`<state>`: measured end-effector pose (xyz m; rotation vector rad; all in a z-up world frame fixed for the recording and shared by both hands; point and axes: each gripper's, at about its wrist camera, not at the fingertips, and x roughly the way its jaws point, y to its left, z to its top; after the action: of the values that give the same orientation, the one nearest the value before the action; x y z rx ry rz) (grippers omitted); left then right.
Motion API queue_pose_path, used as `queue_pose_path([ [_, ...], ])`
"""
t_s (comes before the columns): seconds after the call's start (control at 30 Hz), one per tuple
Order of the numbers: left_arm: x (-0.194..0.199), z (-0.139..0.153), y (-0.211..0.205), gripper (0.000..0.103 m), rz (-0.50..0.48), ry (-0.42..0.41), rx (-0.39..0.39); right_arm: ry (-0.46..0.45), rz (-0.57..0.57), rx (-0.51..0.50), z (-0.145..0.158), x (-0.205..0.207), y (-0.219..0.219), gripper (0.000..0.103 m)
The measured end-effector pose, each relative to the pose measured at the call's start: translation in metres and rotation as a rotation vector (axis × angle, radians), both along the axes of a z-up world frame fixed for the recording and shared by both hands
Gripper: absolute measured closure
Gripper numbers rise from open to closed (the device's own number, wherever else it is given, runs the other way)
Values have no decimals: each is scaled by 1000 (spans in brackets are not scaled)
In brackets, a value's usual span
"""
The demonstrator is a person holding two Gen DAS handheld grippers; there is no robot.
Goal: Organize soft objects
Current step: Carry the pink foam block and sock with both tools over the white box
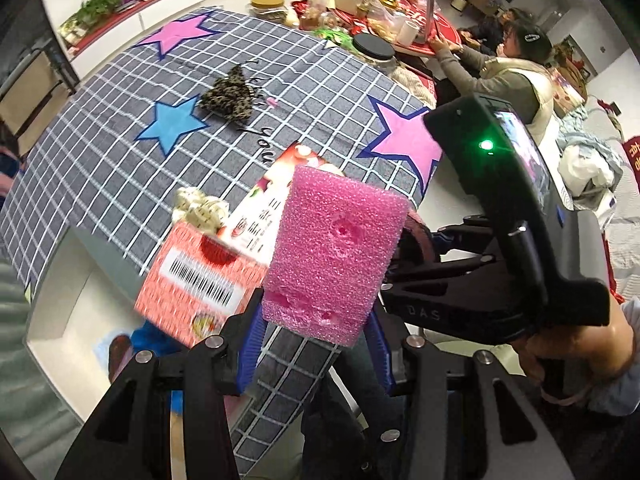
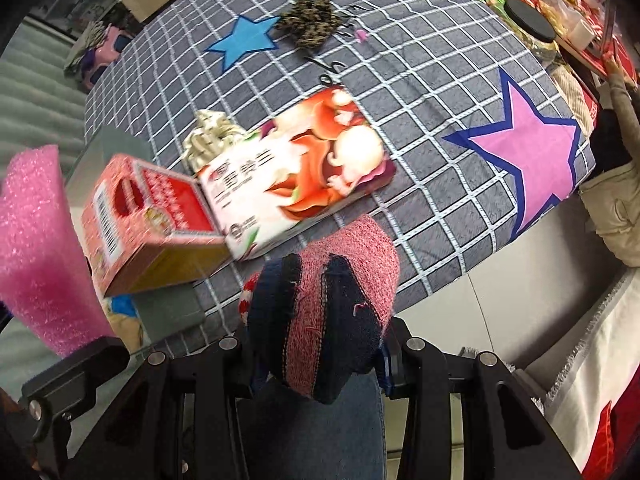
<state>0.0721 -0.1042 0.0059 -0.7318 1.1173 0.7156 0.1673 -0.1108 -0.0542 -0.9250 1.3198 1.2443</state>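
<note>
- The left hand-held gripper (image 1: pixel 316 344) clamps a pink foam block (image 1: pixel 336 252) above the table edge.
- The right hand-held gripper (image 2: pixel 316 364) grips a red-and-navy knitted item (image 2: pixel 332 320).
- Only the left wrist view shows a seated person (image 1: pixel 516 72); only the right wrist view shows the open box interior (image 2: pixel 168 200).
- A grey checked cloth (image 2: pixel 440 92) with stars covers the table.
- Count: one open box, one leopard-print fabric piece (image 1: pixel 230 94), one cream bow (image 2: pixel 212 140).
</note>
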Motion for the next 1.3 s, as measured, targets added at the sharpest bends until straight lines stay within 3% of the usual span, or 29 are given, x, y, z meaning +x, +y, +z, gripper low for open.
queue_pose_path([
  [0.47, -88, 21, -24, 53, 293, -25, 87, -8, 104, 93, 29, -42, -14, 61],
  [1.03, -193, 8, -48, 53, 656, -36, 63, -8, 368, 163, 60, -129, -4, 60],
  [1.3, -227, -8, -54, 53, 784, 13, 41, 16, 475, 192, 73, -176, 2, 60],
])
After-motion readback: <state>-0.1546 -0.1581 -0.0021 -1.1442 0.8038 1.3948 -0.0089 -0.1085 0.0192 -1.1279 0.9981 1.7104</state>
